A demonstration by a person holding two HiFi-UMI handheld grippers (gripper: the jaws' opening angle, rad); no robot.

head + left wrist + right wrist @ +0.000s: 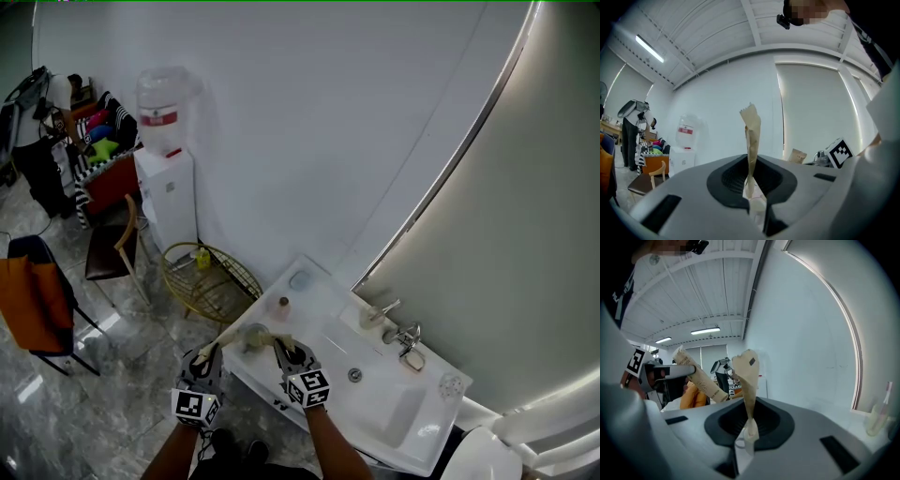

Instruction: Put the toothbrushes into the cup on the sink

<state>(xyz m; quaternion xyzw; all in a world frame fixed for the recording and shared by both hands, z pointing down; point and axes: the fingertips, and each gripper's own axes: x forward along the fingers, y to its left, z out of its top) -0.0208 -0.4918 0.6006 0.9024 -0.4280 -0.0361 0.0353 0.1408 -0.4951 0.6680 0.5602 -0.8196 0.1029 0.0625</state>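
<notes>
Each gripper is shut on a toothbrush in a tan paper wrapper. In the left gripper view the left gripper point(752, 190) clamps its wrapped toothbrush point(752, 136), which stands upright between the jaws. The right gripper point(747, 430) pinches the second wrapped toothbrush point(747, 380) the same way. From the head view, the left gripper point(208, 358) and the right gripper point(285, 352) hang side by side at the sink's near-left corner. Both wrapped tips lean toward the translucent cup point(254, 335) on the sink point(375, 412) rim.
A faucet point(405, 339), a small bottle point(283, 304) and a soap dish point(300, 279) sit on the sink. A wire basket point(208, 278), a water dispenser point(166, 159) and a chair point(114, 251) stand to the left on the marble floor. A toilet point(487, 459) is at the lower right.
</notes>
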